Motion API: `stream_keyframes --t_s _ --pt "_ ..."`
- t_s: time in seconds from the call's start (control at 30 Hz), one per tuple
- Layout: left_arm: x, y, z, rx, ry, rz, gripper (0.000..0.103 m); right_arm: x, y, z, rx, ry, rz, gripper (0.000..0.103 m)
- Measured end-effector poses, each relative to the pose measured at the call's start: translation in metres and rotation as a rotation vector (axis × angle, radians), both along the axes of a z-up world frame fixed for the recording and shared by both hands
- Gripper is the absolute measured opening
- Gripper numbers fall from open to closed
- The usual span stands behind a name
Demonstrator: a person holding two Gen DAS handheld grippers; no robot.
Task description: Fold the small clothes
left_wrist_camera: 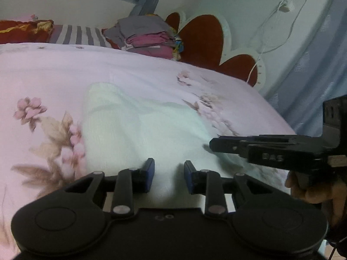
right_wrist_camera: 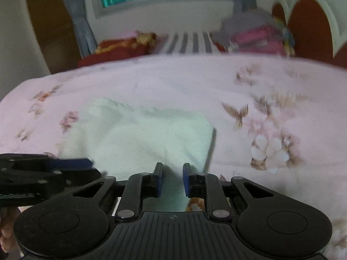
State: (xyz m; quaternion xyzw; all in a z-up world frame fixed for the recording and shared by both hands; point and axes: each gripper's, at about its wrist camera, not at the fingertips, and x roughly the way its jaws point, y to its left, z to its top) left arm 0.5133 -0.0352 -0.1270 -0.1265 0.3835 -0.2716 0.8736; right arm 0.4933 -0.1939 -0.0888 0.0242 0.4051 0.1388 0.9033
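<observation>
A white knit garment (left_wrist_camera: 134,125) (right_wrist_camera: 141,134) lies partly spread on the pink floral bedsheet (left_wrist_camera: 43,71) (right_wrist_camera: 173,80). My left gripper (left_wrist_camera: 169,166) sits at its near edge, with the cloth filling the narrow gap between the blue pads. In the right wrist view the left gripper (right_wrist_camera: 92,164) comes in from the left over the garment's near left corner. My right gripper (right_wrist_camera: 172,171) holds the near right corner, the cloth tapering up into its close-set pads. From the left wrist view the right gripper (left_wrist_camera: 211,146) appears side-on at the right, fingers together.
A stack of folded clothes (left_wrist_camera: 147,36) (right_wrist_camera: 256,34) rests by the red headboard (left_wrist_camera: 201,41). A striped pillow (left_wrist_camera: 80,35) and a red pillow (left_wrist_camera: 21,31) lie at the far side. A hand (left_wrist_camera: 312,190) holds the right gripper. Beyond the bed's right edge hangs a pale curtain (left_wrist_camera: 314,86).
</observation>
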Motion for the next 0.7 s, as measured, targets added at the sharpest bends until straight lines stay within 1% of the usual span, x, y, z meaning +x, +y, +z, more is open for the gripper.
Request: stream_keyframes --t_s 0.07,0.13,0.2,0.23,0.3,0.4,0.47,0.5,0.53,0.57,0.6,0.7 --pt "-0.02 0.003 -0.001 -0.011 -0.002 0.0 0.029 -0.026 0.003 0.01 0.037 -0.035 0.042 0.018" --pt "-0.037 0.004 -0.003 -0.009 0.008 0.001 0.029 -0.046 0.011 0.009 0.045 -0.037 0.108 0.018" --pt "-0.053 0.002 -0.01 -0.013 0.053 -0.012 0.029 -0.066 0.024 -0.001 0.004 -0.004 0.168 0.018" --pt "-0.065 0.001 -0.013 -0.006 0.064 -0.021 0.029 -0.075 0.027 -0.009 -0.024 0.013 0.183 0.018" --pt "-0.088 0.0 -0.016 0.004 0.057 -0.037 0.029 -0.092 0.027 -0.02 -0.077 0.027 0.166 0.018" --pt "-0.112 0.004 -0.016 -0.001 0.063 -0.046 0.029 -0.117 0.015 -0.021 -0.054 0.035 0.127 0.018" --pt "-0.117 0.011 -0.016 -0.01 0.076 -0.055 0.029 -0.128 0.009 -0.022 -0.05 0.047 0.114 0.018" --pt "-0.115 0.014 -0.014 -0.023 0.084 -0.057 0.029 -0.13 0.007 -0.024 -0.057 0.05 0.113 0.018" --pt "-0.107 0.02 -0.008 -0.04 0.078 -0.04 0.033 -0.132 0.007 -0.025 -0.057 0.053 0.113 0.018" --pt "-0.098 0.025 -0.002 -0.048 0.057 -0.014 0.036 -0.131 0.004 -0.023 -0.046 0.06 0.109 0.018" --pt "-0.086 0.029 0.005 -0.051 0.021 0.007 0.036 -0.13 0.002 -0.018 -0.034 0.054 0.096 0.018" --pt "-0.028 0.035 0.029 -0.016 -0.098 0.065 0.036 -0.11 -0.004 0.007 0.006 -0.048 0.026 0.018"
